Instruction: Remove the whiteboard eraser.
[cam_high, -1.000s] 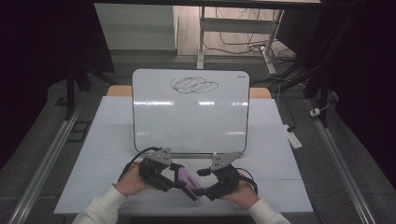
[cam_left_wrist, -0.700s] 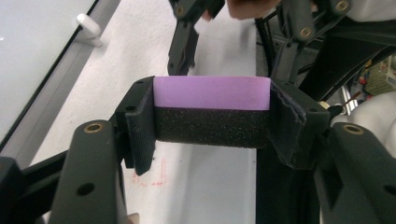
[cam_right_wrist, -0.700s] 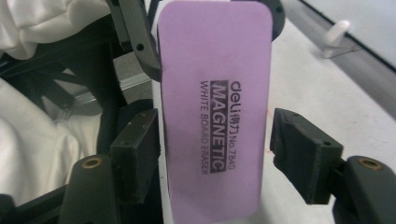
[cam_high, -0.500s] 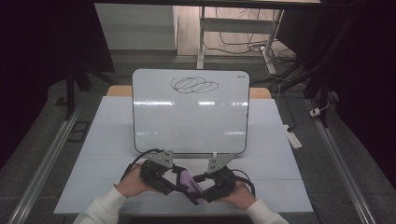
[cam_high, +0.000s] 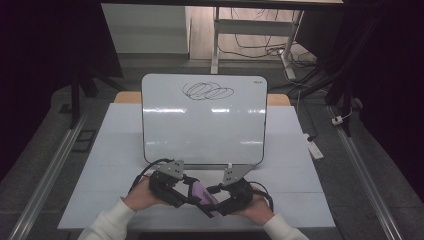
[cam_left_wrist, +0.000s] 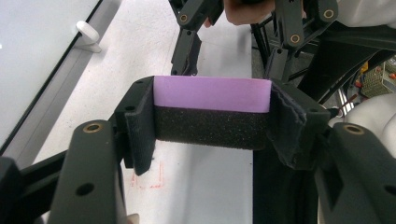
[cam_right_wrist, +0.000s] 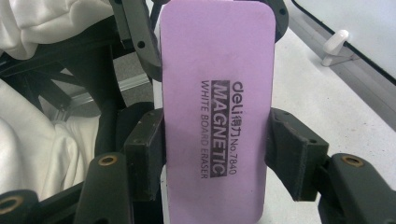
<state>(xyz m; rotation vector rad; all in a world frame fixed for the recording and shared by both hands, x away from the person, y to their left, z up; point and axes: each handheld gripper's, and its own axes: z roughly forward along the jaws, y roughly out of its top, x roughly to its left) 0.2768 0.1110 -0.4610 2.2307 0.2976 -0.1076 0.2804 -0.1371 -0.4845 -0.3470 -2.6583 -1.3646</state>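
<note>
A purple whiteboard eraser (cam_high: 204, 196) with a black felt underside hangs just above the table's front edge, between my two grippers. In the left gripper view, my left gripper (cam_left_wrist: 211, 127) is shut across the width of one end of the eraser (cam_left_wrist: 212, 93). My right gripper (cam_right_wrist: 215, 154) has its pads pressed on both long sides of the eraser (cam_right_wrist: 215, 93), whose printed label faces up. In the high view the left gripper (cam_high: 192, 192) and right gripper (cam_high: 218, 201) meet nose to nose, each held in a hand.
A white whiteboard (cam_high: 204, 125) stands propped behind the grippers, with a black scribble (cam_high: 207, 91) near its top edge. Its white foot (cam_left_wrist: 88, 35) rests on the pale table (cam_high: 300, 170). White sleeves lie at the front edge, and metal rails run down both sides.
The two grippers have drawn closer together. The right gripper has slid left onto the eraser that the left gripper holds.
</note>
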